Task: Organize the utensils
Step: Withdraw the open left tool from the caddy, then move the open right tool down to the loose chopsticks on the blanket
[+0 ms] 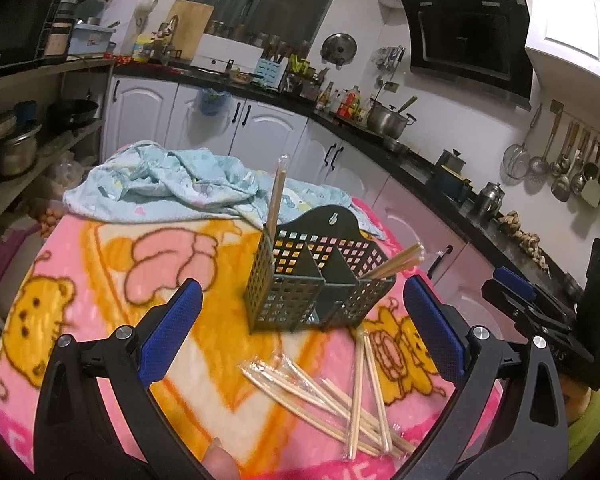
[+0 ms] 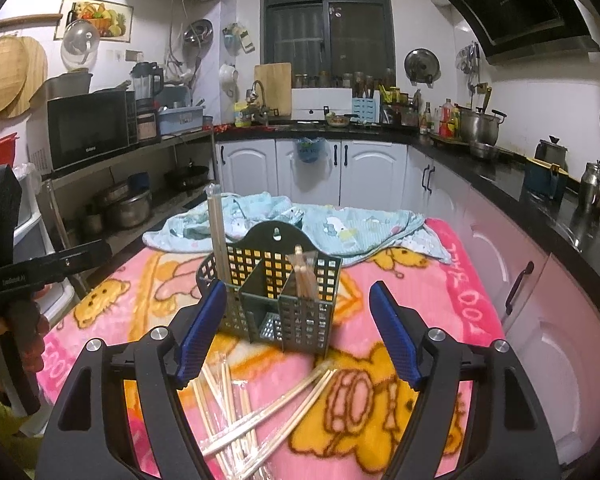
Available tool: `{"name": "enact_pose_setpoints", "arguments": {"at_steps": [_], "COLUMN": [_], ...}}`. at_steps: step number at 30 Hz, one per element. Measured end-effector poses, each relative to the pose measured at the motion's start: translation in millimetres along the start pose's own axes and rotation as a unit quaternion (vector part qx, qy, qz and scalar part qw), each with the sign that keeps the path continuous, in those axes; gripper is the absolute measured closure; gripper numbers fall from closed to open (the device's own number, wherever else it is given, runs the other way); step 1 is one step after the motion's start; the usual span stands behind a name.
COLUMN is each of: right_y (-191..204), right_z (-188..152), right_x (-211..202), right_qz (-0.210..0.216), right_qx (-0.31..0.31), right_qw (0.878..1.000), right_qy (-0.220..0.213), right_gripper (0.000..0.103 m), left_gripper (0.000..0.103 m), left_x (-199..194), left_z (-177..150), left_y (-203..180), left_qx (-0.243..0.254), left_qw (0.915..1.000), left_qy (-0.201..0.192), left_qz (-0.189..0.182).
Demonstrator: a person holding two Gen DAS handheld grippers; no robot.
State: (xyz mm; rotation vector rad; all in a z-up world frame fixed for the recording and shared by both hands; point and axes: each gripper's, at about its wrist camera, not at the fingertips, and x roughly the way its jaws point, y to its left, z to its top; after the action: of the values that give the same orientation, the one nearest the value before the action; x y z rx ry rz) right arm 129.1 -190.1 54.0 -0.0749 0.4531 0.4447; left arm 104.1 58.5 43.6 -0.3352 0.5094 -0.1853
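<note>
A kitchen; on the pink blanket (image 2: 452,304), wrapped chopsticks (image 2: 260,408) lie crossed below the caddy (image 2: 284,300). Both tongs (image 1: 300,332) (image 2: 296,332) spread, empty; slippery wrappers risk a slipped pinch.

One dark green perforated plastic utensil caddy (image 2: 276,304) with three compartments, standing on one pink blanket with yellow cartoon bears (image 1: 112,280). One wrapped pair of pale wooden chopsticks (image 2: 216,232) upright in the caddy's left compartment; one more wrapped pair (image 2: 303,276) leaning in its right compartment; the middle one looks empty. Loose wrapped chopstick pairs (image 1: 340,396) heaped on the blanket near the caddy, roughly five, overlap makes the exact count unclear. One crumpled light blue printed cloth (image 1: 172,184) at the blanket's far end. Two black grippers with blue pads: left gripper (image 1: 300,340), right gripper (image 2: 296,340).
</note>
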Motion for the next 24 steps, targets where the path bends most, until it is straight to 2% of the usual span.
{"name": "enact_pose_setpoints", "arguments": {"at_steps": [24], "right_y": [10], "right_z": [-43], "right_x": [23], "right_qz": [-0.008], "right_qx": [-0.024], "right_qw": [0.998], "right_qy": [0.064], "right_gripper": [0.032], "left_gripper": [0.011], "left_x": [25], "left_z": [-43], "left_y": [15], "left_qx": [0.007], "left_qw": [0.9969], "left_qy": [0.072], "left_qz": [0.033]}}
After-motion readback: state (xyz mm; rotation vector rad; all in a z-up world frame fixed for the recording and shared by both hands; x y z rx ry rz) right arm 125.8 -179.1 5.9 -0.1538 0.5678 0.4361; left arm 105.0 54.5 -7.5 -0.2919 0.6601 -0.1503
